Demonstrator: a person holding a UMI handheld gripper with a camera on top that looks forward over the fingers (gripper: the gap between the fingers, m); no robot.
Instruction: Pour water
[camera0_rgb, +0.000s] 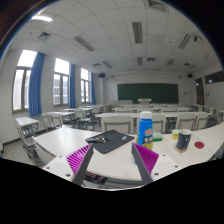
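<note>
A blue bottle (146, 128) with a colourful label stands upright on the white table (120, 158), beyond my right finger. To its right stands a dark cup (183, 139). My gripper (112, 158) is open, its two purple pads (80, 157) spread wide over the bare table with nothing between them. The bottle is ahead and slightly right of the right finger, apart from it.
A dark laptop or folder (106, 139) lies on the table just beyond the fingers. A red object (201, 146) shows at the table's right end. Rows of desks and chairs, a green blackboard (147, 92) and windows fill the classroom behind.
</note>
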